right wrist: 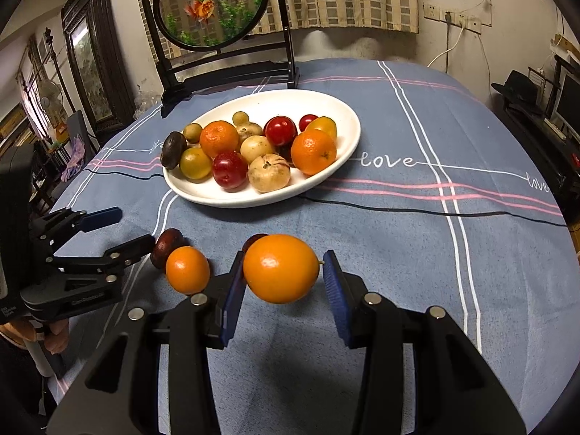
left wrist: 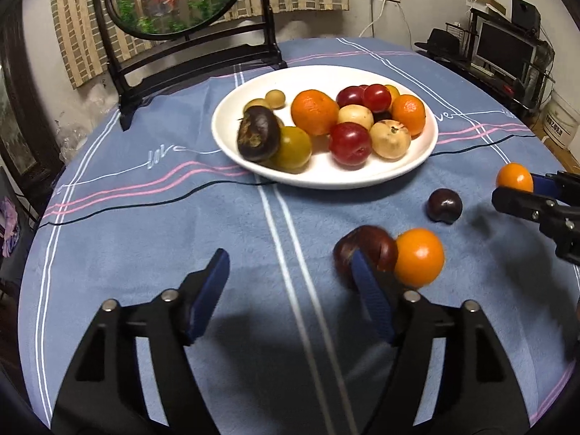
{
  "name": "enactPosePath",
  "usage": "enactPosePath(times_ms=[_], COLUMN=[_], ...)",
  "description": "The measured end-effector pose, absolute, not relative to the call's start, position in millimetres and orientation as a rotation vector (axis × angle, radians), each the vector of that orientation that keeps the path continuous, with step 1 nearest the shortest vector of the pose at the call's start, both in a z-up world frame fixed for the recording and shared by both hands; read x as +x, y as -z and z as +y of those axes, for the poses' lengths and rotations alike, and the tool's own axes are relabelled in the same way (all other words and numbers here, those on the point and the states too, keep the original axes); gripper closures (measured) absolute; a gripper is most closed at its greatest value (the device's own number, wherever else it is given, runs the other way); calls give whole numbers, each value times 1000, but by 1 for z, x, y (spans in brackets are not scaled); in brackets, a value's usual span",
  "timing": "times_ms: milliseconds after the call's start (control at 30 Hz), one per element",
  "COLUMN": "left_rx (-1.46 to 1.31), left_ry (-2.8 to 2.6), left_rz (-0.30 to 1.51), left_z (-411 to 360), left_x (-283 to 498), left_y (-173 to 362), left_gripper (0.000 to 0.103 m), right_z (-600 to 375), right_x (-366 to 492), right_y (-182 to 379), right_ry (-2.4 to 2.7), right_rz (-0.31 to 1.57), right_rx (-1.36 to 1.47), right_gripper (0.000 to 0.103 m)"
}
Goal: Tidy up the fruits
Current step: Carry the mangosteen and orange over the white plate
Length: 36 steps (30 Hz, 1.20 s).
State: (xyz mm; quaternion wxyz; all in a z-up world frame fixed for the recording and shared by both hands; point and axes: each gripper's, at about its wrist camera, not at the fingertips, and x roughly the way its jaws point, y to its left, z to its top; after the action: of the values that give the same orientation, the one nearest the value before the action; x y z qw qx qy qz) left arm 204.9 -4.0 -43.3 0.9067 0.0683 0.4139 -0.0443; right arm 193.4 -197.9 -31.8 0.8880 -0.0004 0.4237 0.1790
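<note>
Your right gripper (right wrist: 284, 272) clenches an orange (right wrist: 281, 268), barely pinched at its ends; it may slip. Your left gripper (left wrist: 290, 282) is released, one finger nudging the plum (left wrist: 366, 250), which may roll.

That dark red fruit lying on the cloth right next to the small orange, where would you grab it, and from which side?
Grip the dark red fruit across its round middle, coming from above. The small orange touches its right flank, so one finger should go on the near side and one on the far side, not left and right. The left hand-held gripper already stands open beside it with nothing between its fingers.
</note>
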Motion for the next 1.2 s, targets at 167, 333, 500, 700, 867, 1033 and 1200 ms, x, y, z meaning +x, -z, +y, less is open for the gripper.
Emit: enactPosePath(times_ms=[167,333,500,700,867,1033,1200], left_rx=[182,220,251,199,177,109,61], left_ry=[129,165,162,209,204,202,194], left_rz=[804,829,877,899,890,826,769], left_z=[-10,-25,-36,-37,-33,-20,-12], left_x=[186,187,206,226,223,216,224], left_y=[34,43,63,68,64,34,4], left_gripper=[16,15,17,62,63,63,63], right_z=[-199,-197,-197,-199,-197,-193,-181], right_x=[192,191,189,190,190,193,207], right_y=[32,30,27,28,28,21,3], right_ry=[-381,-390,-394,-388,-388,-393,-410], right_rz=[880,877,872,880,880,867,819], right_rx=[6,8,6,6,4,-8,-24], right_gripper=[60,60,60,60,60,60,60])
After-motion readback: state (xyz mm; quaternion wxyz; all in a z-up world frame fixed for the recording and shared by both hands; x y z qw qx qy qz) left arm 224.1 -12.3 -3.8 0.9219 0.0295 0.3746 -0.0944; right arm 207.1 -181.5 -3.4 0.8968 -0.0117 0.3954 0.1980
